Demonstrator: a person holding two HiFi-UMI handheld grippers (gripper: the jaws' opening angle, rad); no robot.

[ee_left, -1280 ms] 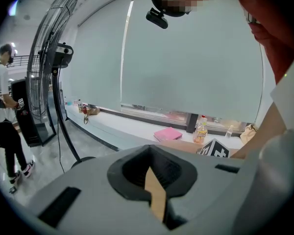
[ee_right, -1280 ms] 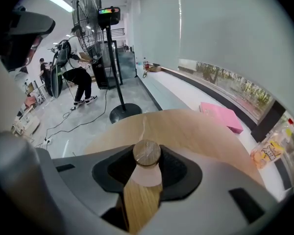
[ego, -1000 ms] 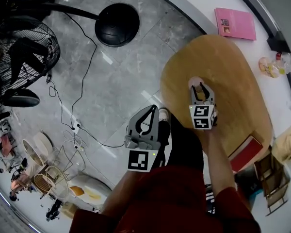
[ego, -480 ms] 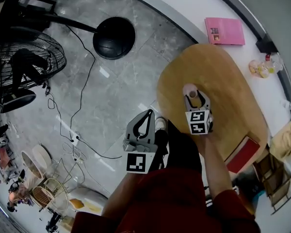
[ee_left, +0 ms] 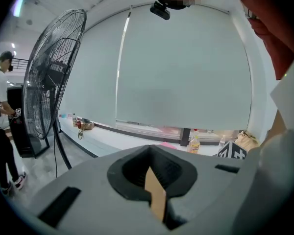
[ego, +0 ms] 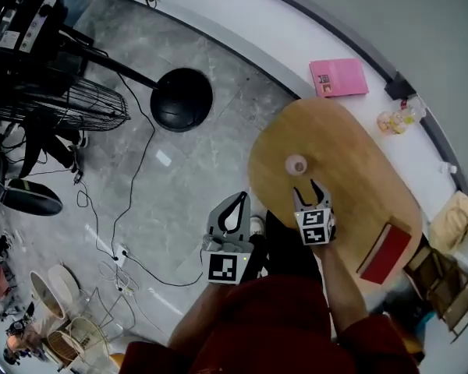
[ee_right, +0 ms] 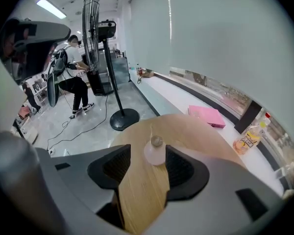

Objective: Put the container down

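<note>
The container (ego: 296, 164) is a small pale bottle with a round cap. It stands upright on the oval wooden table (ego: 351, 162). My right gripper (ego: 309, 187) is open just behind it, with the fingertips clear of the bottle. In the right gripper view the container (ee_right: 154, 151) stands on the wood just ahead of my right gripper (ee_right: 149, 166), with nothing pressed between the pads. My left gripper (ego: 239, 198) hangs over the floor beside the table, shut and empty. In the left gripper view my left gripper (ee_left: 154, 190) has its fingers closed together.
A red book (ego: 386, 253) lies at the table's near right edge. A pink book (ego: 339, 76) and a yellow bottle (ego: 395, 119) sit on the white ledge beyond. A standing fan's black base (ego: 181, 100) and a cable (ego: 132, 170) are on the floor to the left.
My right gripper has opened and drawn back from the container, which now stands alone on the table. The left gripper has stayed shut beside the table.
</note>
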